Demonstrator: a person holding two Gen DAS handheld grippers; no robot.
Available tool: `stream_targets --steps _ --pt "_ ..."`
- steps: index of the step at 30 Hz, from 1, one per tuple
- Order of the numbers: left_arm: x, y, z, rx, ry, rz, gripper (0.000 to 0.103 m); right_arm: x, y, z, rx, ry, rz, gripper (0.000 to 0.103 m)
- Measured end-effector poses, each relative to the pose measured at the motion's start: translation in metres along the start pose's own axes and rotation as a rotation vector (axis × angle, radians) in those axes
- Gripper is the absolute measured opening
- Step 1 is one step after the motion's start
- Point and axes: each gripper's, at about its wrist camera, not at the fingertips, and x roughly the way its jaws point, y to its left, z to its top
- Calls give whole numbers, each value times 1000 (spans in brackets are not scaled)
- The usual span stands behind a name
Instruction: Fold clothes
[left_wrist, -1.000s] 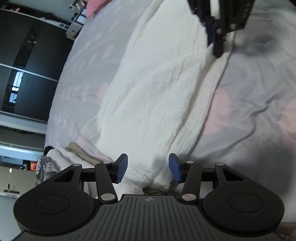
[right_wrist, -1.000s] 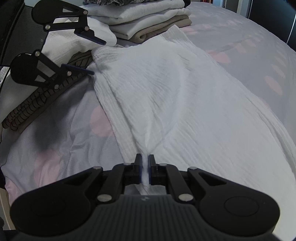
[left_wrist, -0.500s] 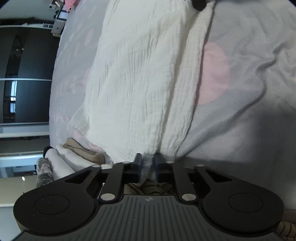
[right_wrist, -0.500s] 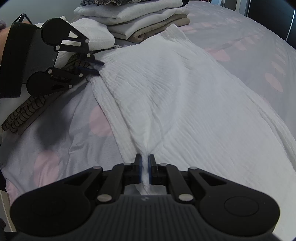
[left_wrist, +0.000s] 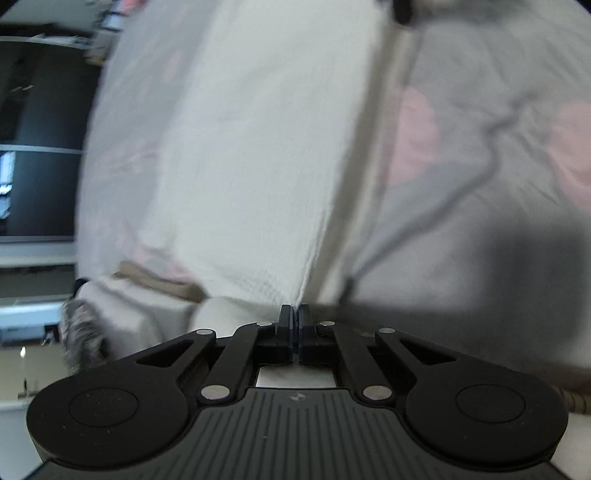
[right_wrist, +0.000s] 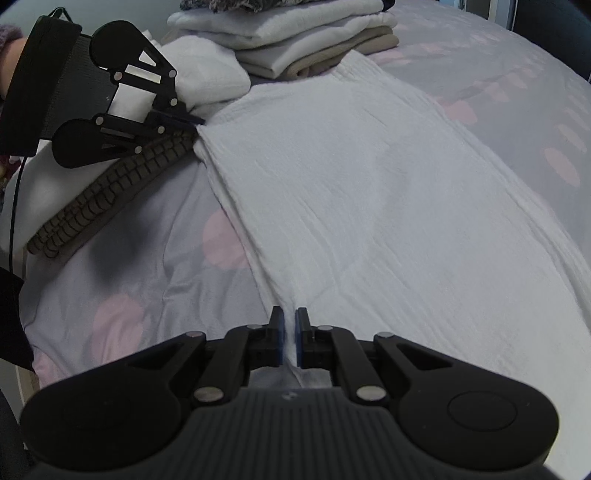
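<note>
White crinkled cotton garment (right_wrist: 369, 206) spread flat on grey pink-dotted bedsheet (right_wrist: 122, 266); long near edge pinched taut at both corners by left gripper (right_wrist: 194, 121), right gripper (right_wrist: 289, 332)

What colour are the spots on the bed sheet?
Pink spots on a pale grey bed sheet. The right wrist view shows them best.
</note>
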Motion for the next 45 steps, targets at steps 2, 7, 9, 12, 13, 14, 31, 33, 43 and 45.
stream_targets --steps 2,7,9,12,13,14,31,33,43,45 --pt "2 -8 2 29 17 19 1 3 1 -2 1 7 -3 11" --pt "-2 -12 3 16 4 58 24 -5 -1 -8 13 3 -9 31" --pt "-9 -12 2 7 -28 70 55 -13 -5 -13 29 -3 -17 40" --pt "-16 -15 5 17 -80 84 60 -28 -15 -23 65 -14 -52 45" --pt "-17 -19 7 31 -85 84 60 -34 -20 -26 84 -16 -69 46" --pt "-17 -22 8 44 -90 84 60 -40 -25 -30 103 -17 -88 47" --pt "25 -32 35 33 57 263 10 -191 -141 -190 704 -20 -494 54" --pt "13 -22 38 -13 35 272 8 -204 -146 -206 763 -23 -510 57" --pt "-83 7 114 -105 -242 456 5 -225 -153 -221 803 -85 -486 65" --pt "-100 -2 137 -74 -316 474 5 -224 -151 -216 781 -87 -468 66"
